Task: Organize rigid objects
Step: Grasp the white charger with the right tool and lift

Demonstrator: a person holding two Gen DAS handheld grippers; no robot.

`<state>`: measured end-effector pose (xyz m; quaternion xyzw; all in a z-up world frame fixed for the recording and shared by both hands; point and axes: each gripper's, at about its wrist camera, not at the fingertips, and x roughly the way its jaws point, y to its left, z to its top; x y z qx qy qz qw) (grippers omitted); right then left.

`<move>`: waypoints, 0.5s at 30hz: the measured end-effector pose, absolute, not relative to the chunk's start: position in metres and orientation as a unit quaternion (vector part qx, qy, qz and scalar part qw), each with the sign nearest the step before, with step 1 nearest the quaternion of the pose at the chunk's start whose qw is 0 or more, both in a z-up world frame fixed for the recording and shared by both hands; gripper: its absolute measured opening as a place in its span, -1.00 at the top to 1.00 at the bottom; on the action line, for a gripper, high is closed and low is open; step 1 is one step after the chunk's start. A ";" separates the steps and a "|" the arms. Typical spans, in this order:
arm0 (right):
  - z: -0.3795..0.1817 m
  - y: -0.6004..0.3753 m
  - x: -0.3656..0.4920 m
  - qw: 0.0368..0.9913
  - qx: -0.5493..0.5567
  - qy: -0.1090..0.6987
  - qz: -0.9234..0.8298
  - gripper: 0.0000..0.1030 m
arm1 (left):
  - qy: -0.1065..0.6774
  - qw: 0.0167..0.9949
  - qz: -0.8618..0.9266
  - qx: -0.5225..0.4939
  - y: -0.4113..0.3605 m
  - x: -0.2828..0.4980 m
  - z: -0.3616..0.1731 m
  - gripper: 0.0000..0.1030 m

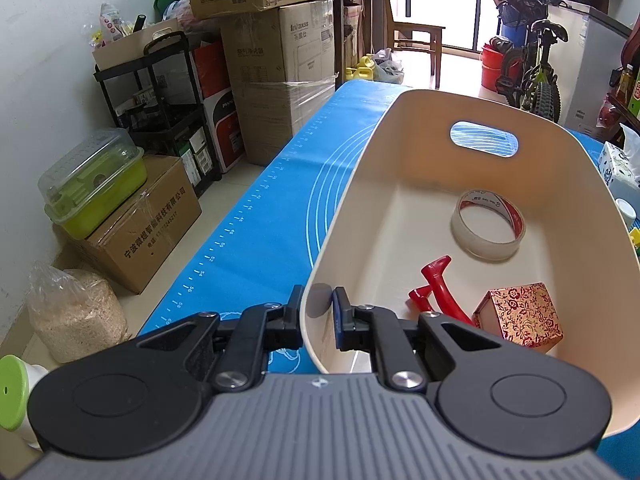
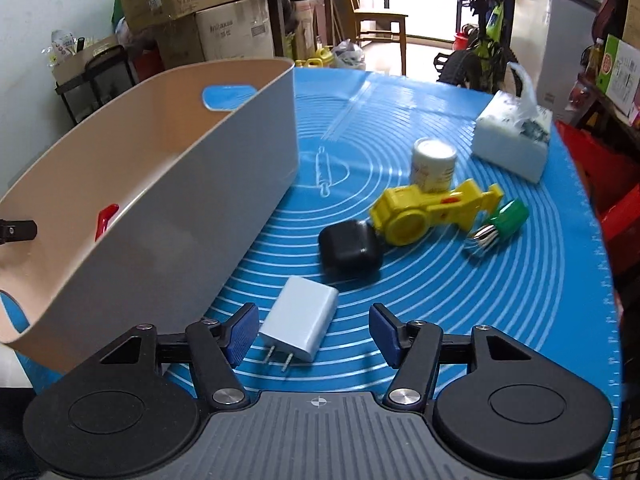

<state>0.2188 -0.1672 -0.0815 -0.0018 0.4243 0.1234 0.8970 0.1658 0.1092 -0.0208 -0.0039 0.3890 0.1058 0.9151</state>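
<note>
The left hand-held gripper (image 1: 317, 304) is clamped on the near rim of the cream bin (image 1: 400, 128), one finger outside the wall and one inside, steadying it on the blue mat (image 2: 440, 280) that covers the table. Inside the bin lie a roll of tape (image 1: 488, 224), a red plastic piece (image 1: 440, 292) and a small red-patterned box (image 1: 520, 316). The right hand-held gripper (image 2: 312, 332) stands wide open just over the white charger plug (image 2: 300, 320), which lies flat near the table's front edge with its prongs pointing back toward the gripper. My worry is the grasp: the plug is smooth and lies slightly askew between the fingers, so closing may twist or squirt it out (the left finger looks the nearer one). The bin's tall wall stands close on the left, and a carried plug could clip its rim. Further toward the far edge wait a black case (image 2: 350, 252), a yellow tool (image 2: 432, 212), a small white jar (image 2: 434, 164), a green-handled piece (image 2: 500, 226) and a tissue pack (image 2: 512, 144), all clustered close together.
</note>
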 end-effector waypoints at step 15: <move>-0.107 -0.141 0.222 0.903 -0.043 0.415 0.105 0.18 | 0.390 0.915 0.105 -0.002 0.109 0.167 -0.021 0.69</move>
